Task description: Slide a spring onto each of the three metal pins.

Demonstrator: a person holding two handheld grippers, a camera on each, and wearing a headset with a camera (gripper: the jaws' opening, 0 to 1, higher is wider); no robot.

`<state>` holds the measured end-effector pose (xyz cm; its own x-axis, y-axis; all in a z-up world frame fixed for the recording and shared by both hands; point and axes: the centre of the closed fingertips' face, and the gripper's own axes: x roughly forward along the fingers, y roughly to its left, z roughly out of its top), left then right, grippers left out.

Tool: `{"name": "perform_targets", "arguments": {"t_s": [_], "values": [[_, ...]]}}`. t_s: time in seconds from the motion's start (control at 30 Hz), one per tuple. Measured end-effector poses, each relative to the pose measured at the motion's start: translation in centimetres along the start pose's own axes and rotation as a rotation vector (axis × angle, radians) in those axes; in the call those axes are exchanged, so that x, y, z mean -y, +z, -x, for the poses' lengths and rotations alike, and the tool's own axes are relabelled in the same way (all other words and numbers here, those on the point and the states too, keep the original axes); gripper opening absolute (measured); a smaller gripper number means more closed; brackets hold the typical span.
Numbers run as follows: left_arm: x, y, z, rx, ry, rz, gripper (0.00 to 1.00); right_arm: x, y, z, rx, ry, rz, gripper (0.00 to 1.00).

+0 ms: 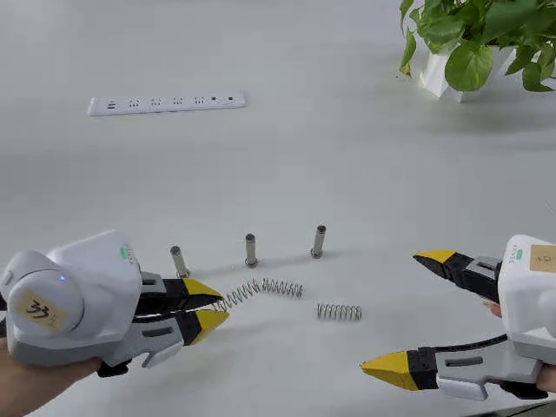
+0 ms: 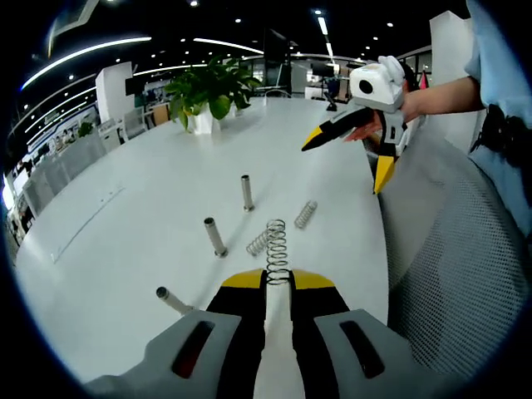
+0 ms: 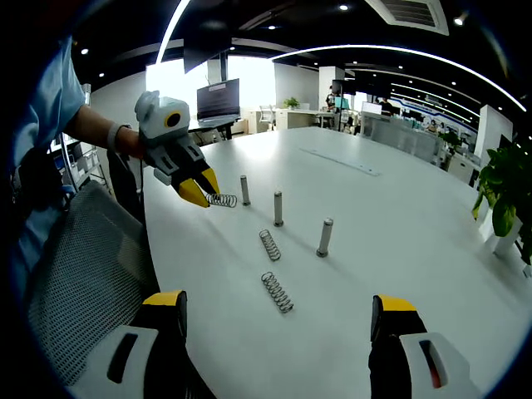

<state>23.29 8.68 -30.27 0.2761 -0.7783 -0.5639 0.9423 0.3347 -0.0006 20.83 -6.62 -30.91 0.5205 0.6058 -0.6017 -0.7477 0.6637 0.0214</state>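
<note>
Three metal pins stand upright in a row on the white table: the left pin (image 1: 179,261), the middle pin (image 1: 251,250) and the right pin (image 1: 319,241), all bare. My left gripper (image 1: 219,311) is shut on one end of a spring (image 1: 236,296), which sticks out from its yellow tips just right of the left pin (image 2: 173,300). In the left gripper view this held spring (image 2: 277,248) points forward from the tips. A second spring (image 1: 282,287) and a third spring (image 1: 339,311) lie loose on the table. My right gripper (image 1: 391,311) is wide open and holds nothing.
A white power strip (image 1: 166,102) lies at the far left of the table. A potted plant (image 1: 473,43) stands at the far right corner. A mesh chair (image 2: 449,274) sits beside the near table edge.
</note>
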Motion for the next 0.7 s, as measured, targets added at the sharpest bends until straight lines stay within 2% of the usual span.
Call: {"name": "perform_targets", "arguments": {"t_s": [0.27, 0.57, 0.7], "values": [[0.8, 0.4, 0.0, 0.006, -0.019, -0.030, 0.07, -0.6, 2.3, -0.5, 0.047, 0.057, -0.017, 0.88], [1.8, 0.9, 0.2, 0.015, -0.040, -0.047, 0.07, -2.7, 4.1, -1.6, 0.038, 0.195, 0.040, 0.75], [2.1, 0.9, 0.3, 0.016, -0.049, -0.056, 0.07, -3.7, 4.7, -2.2, 0.017, 0.263, 0.087, 0.71]]}}
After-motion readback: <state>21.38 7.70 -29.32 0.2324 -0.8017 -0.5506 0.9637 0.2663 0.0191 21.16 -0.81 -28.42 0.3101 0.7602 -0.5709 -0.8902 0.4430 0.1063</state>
